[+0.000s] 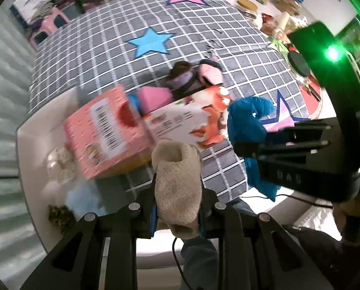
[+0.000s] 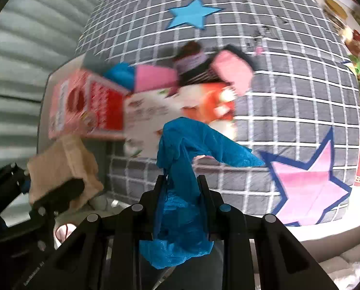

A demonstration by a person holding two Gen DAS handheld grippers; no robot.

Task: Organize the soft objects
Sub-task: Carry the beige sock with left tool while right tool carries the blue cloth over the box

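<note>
Socks are being carried, one in each hand-held gripper, above a grey checked mat [image 1: 102, 55] with stars. On the left, the left hand-held gripper [image 1: 177, 191] is pinching a beige sock [image 1: 177, 183] with its jaws narrow, the open cuff sticking out past the fingertips. Just ahead of it, a pink box [image 1: 105, 130] is sitting at the mat's near edge, with more soft things, pink and purple, showing over its far rim. To the right, the right hand-held gripper [image 2: 180, 188] is clamping a blue sock [image 2: 180, 159], jaws nearly closed, and loose blue fabric is flopping forward and hanging below the fingers.

Risks, as I judge them: the blue sock is being held by a thin bunch of cloth, so a quick swing could be pulling it free, and its dangling tail could be snagging on the box rim. The two grippers are working close together beside the box, so they could be knocking each other, or nudging the light carton off the mat edge.

Both grippers are pointing steeply down at the mat, the left almost straight down, the right tipped slightly forward. Blur on the box is suggesting that both are sweeping sideways.
</note>
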